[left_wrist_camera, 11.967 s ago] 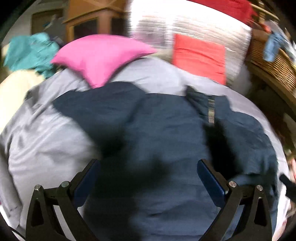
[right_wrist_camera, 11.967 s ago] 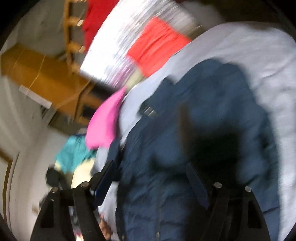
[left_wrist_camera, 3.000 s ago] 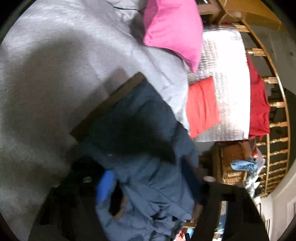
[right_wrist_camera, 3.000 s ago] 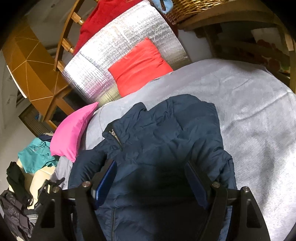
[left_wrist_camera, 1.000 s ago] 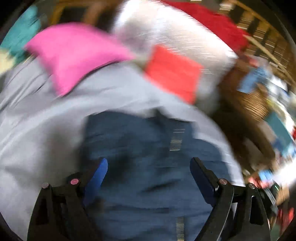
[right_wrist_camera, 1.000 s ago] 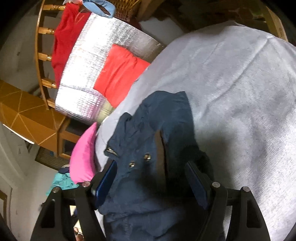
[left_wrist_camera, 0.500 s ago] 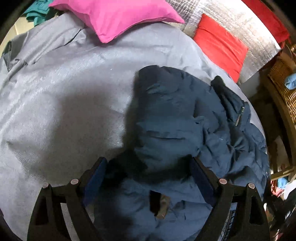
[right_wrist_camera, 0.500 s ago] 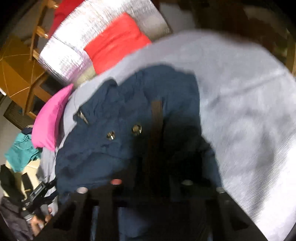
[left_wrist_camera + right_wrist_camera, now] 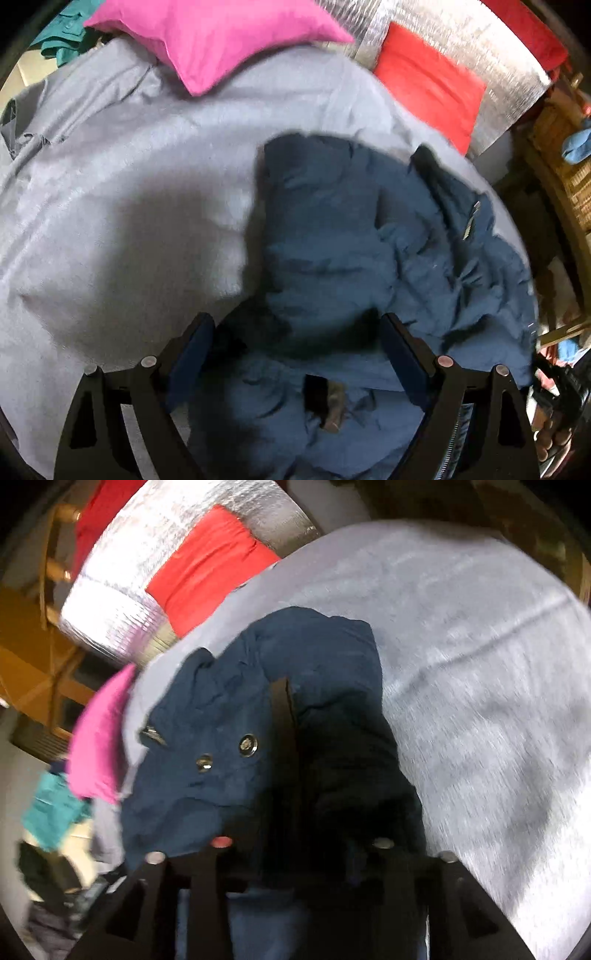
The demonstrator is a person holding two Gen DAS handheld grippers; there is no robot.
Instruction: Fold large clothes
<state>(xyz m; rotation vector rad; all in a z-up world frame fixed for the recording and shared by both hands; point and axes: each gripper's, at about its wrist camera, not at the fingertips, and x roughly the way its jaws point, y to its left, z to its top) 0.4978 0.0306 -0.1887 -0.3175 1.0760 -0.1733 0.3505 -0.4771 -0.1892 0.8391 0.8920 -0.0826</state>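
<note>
Navy jacket (image 9: 332, 258) lies bunched on the grey bed (image 9: 110, 221), near the red cushion (image 9: 428, 81), partly folded. Left gripper (image 9: 295, 339) hangs wide open over it, holding nothing. Right gripper (image 9: 295, 845) has just been opening; jacket fabric lies between its dark jaws, grip unclear, cannot tell. Judgement: for a clean fold, pinch one edge only, lift, lay it flat across, smooth the puffy bulk. Wicker basket (image 9: 565, 173) at right holds a blue cloth (image 9: 576, 144)
</note>
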